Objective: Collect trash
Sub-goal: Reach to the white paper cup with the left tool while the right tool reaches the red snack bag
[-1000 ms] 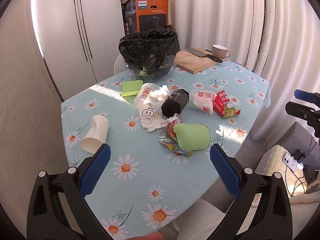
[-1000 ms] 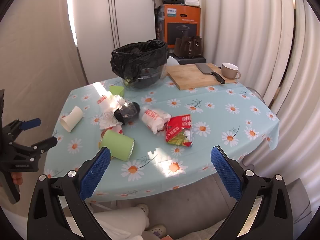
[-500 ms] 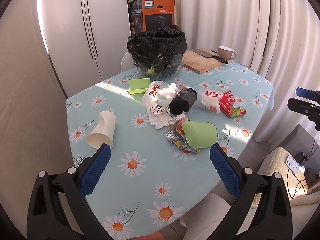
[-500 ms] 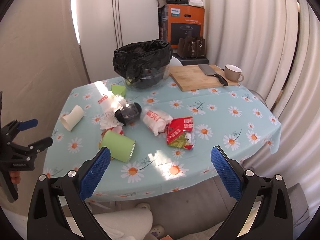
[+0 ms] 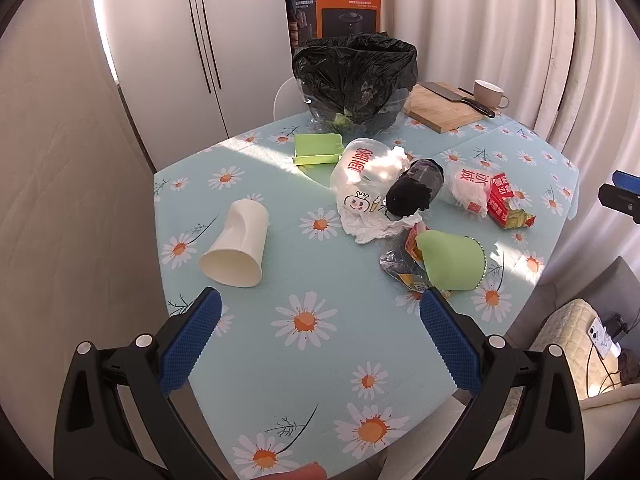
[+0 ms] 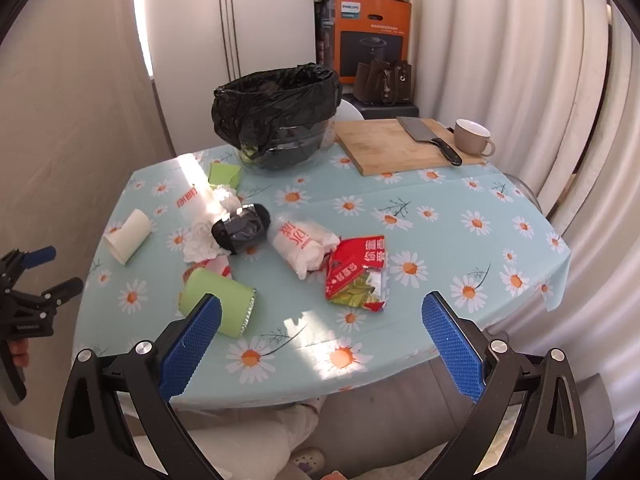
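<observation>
Left gripper (image 5: 318, 312): advanced over the table since a second ago, fingers spread wide, holding nothing, white paper cup (image 5: 236, 246) just ahead; right gripper (image 6: 320, 316): likewise wide and empty, little moved; trash uncollected, well short of bag-lined bin (image 5: 354, 80); collection barely begun.

Bright daylight, sun patches glaring on tablecloth (image 5: 280, 360); frames sharp (fisheye bending, dark corners).

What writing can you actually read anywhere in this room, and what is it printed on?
"PHILIPS": orange box behind the table.
Small white line under it: too blurred to read.
Red Chinese characters on the clear plastic cup, white wrapper and red snack packet: not legible enough to quote.
</observation>
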A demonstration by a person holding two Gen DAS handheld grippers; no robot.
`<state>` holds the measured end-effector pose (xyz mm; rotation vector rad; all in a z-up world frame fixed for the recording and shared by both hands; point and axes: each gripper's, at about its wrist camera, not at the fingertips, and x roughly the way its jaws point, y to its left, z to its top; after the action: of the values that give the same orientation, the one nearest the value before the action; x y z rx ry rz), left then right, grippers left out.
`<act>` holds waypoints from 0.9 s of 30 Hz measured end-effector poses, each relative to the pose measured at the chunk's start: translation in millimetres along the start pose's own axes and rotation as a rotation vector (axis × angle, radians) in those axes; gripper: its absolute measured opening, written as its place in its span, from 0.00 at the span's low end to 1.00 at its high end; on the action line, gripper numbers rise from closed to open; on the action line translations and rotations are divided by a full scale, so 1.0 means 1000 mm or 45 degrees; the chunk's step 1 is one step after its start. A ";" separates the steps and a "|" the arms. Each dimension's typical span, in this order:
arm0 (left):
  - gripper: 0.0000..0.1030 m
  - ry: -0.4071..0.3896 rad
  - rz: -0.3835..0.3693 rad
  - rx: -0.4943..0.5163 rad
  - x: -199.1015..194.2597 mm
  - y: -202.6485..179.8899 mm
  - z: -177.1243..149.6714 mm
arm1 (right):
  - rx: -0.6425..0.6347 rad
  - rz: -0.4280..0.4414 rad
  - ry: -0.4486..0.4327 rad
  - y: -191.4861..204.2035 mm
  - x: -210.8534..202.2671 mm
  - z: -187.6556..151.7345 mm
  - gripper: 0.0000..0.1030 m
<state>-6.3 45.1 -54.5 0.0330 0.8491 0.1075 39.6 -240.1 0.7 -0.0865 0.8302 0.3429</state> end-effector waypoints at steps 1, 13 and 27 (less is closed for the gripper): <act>0.94 0.010 0.008 -0.005 0.005 0.002 0.002 | 0.005 -0.006 0.012 -0.002 0.005 0.002 0.93; 0.94 0.082 0.105 -0.111 0.054 0.029 0.032 | 0.018 0.011 0.135 -0.019 0.069 0.030 0.93; 0.94 0.269 0.136 -0.070 0.121 0.043 0.056 | -0.022 -0.010 0.330 -0.032 0.156 0.034 0.92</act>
<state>111.3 101.9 -104.4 0.0155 1.0556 0.2374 171.5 -221.4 -93.6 -0.1522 1.0833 0.3358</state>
